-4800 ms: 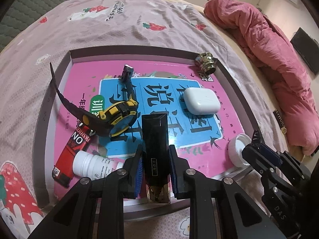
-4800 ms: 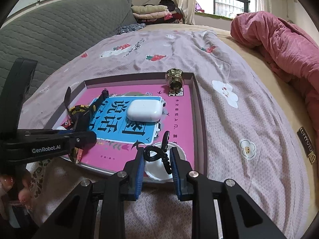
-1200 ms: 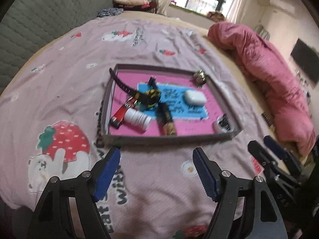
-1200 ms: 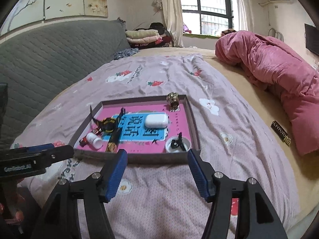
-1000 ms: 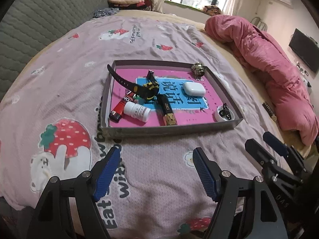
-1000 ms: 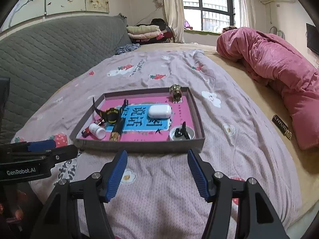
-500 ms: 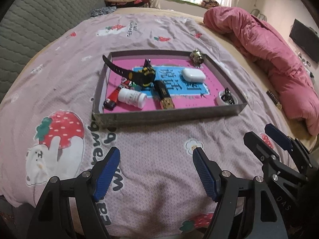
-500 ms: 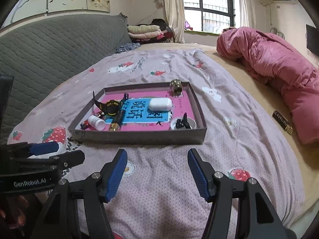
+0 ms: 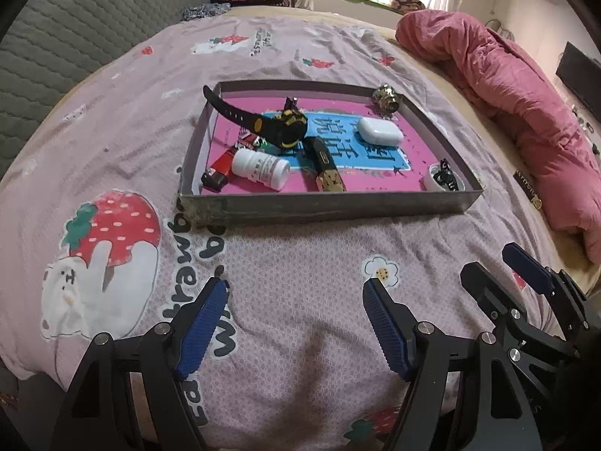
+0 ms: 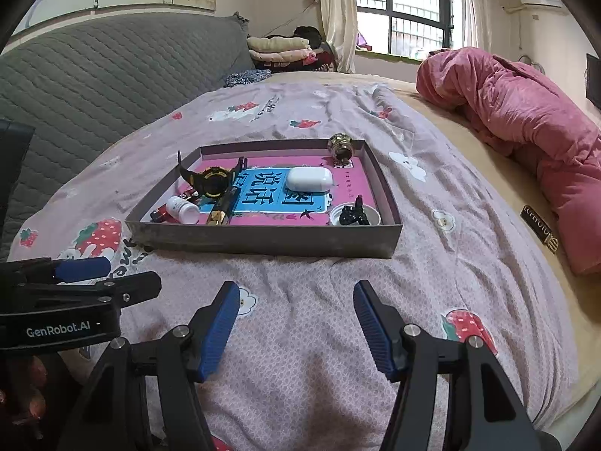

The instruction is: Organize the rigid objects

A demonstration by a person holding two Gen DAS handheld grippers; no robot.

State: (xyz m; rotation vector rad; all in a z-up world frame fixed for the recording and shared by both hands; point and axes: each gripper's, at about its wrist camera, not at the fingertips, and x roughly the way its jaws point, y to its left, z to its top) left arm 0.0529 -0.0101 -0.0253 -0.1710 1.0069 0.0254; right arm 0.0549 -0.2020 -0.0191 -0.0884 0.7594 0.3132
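Right wrist view: a bed covered by a lilac strawberry-print sheet point(image 10: 300, 338) is shown, with a grey quilted headboard point(image 10: 94, 75) along its left edge, a crumpled pink duvet point(image 10: 526, 120) along its right edge and a barred window point(image 10: 402, 7) behind. One shallow grey tray point(image 10: 263, 242) lies mid-bed. Inside it are counted one black-and-yellow watch point(image 10: 210, 182) near the far left corner, one white pill bottle point(image 10: 182, 208) and one red lighter point(image 10: 159, 213) at the near left corner, one black-and-gold bar point(image 10: 223, 206) beside the bottle, one white earbud case point(image 10: 310, 179) near the middle, one brass knob point(image 10: 340, 146) at the far right corner, and one white lid point(image 10: 372, 220) at the near right corner holding what seems to be a black clip point(image 10: 351, 215).

Both tools are held above bare sheet short of the tray's near wall. The right gripper point(image 10: 296, 323) is seen with its blue pads wide apart, nothing between them; the left gripper point(image 9: 295, 323) likewise. Open sheet is left on all sides of the tray, widest toward the near edge of the bed.
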